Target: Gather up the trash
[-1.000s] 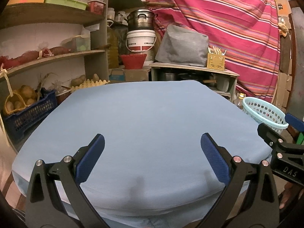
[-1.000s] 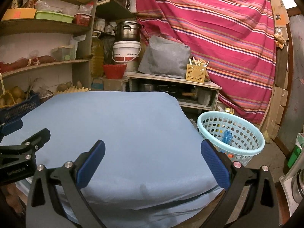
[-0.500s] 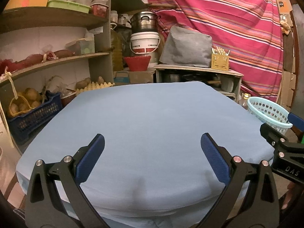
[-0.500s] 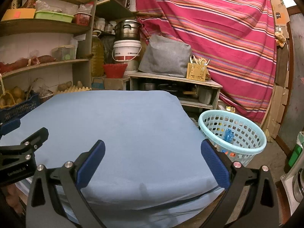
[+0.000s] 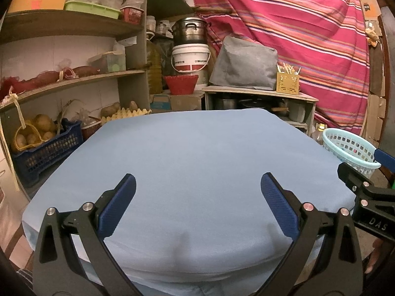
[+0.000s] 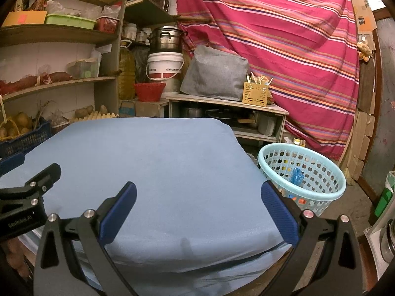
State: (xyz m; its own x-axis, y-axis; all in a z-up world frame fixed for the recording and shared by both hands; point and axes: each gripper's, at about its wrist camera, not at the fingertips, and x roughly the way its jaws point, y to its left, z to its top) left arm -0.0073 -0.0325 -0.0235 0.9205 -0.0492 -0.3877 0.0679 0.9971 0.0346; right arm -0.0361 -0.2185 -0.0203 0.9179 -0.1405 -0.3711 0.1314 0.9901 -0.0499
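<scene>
A light blue perforated basket (image 6: 302,175) stands on the floor to the right of the blue-covered table (image 6: 160,162); it holds a blue wrapper (image 6: 295,175) and small coloured bits. The basket also shows in the left wrist view (image 5: 350,149). My left gripper (image 5: 197,187) is open and empty over the table's near edge. My right gripper (image 6: 197,192) is open and empty over the table's near right part. The left gripper shows at the left edge of the right wrist view (image 6: 29,192). No trash shows on the table.
Shelves (image 5: 69,79) with potatoes, crates and boxes stand at the left. A low cabinet (image 6: 227,113) with a grey cover, pot and white bucket stands behind the table. A striped red curtain (image 6: 284,49) hangs at the back right.
Both grippers have drawn back and risen slightly from the table; more of the cloth shows. Both stay open and empty.
</scene>
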